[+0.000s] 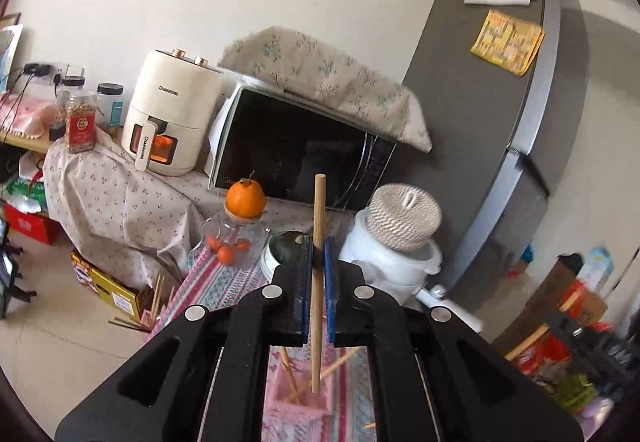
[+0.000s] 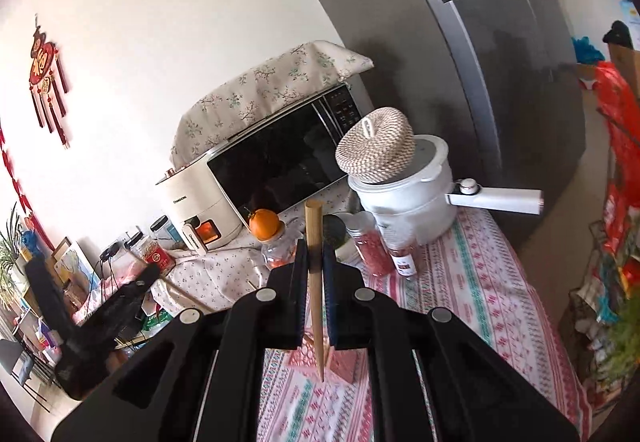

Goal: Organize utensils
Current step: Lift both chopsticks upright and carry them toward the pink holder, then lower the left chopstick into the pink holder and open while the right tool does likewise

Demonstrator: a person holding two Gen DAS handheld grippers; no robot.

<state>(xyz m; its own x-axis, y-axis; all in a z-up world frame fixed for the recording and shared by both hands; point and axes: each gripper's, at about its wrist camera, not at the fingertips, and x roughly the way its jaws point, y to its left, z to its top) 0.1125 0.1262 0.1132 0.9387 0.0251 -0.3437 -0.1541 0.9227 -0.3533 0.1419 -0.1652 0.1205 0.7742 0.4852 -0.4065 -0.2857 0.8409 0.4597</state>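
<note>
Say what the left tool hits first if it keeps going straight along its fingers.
Probably the dark green squash, right beyond the left tool, which is shut on a wooden chopstick. The glass jar sits slightly left of that line and the microwave behind. Depth is unclear in the fisheye view.

One wooden chopstick (image 1: 318, 282) upright in each tool; pink holder (image 1: 298, 394) below.

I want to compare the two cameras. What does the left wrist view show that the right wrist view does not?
Only the left: a yellow box on the floor.
Only the right: the red knot ornament on the wall and two red-filled jars.
Both: the microwave, the orange, the woven lid on the white pot, and tongs shut on a chopstick.
</note>
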